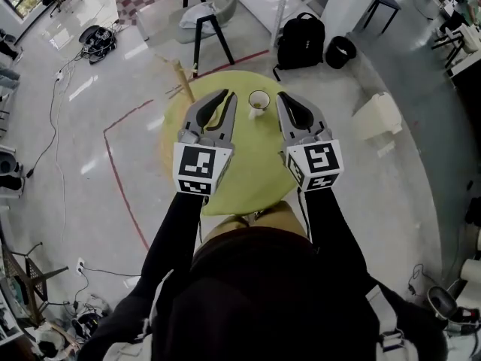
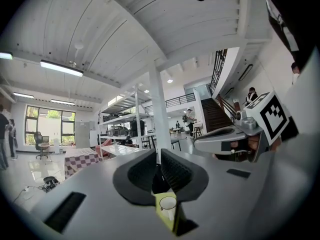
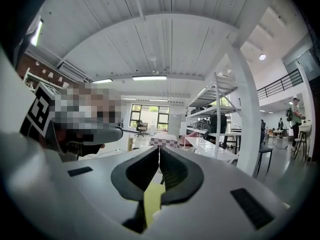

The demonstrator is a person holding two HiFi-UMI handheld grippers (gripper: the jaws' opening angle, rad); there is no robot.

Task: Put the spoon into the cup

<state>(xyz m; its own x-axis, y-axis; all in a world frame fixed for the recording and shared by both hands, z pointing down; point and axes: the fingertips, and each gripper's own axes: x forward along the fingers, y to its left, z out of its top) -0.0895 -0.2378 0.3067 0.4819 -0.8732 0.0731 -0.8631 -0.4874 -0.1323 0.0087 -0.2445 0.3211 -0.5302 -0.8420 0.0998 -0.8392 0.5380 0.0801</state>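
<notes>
Ahead of us the cup (image 1: 258, 101) stands near the far edge of the round yellow table (image 1: 248, 173), between the two gripper tips and touching neither; the spoon is too small to pick out. Beyond the table on the floor lie a black backpack (image 1: 301, 40), a black bin (image 1: 340, 52) and a chair (image 1: 207, 10) — none in the way. Our left gripper (image 1: 229, 96) shows a slim gap with nothing in it; our right gripper (image 1: 280, 96) has its jaws together, empty.
</notes>
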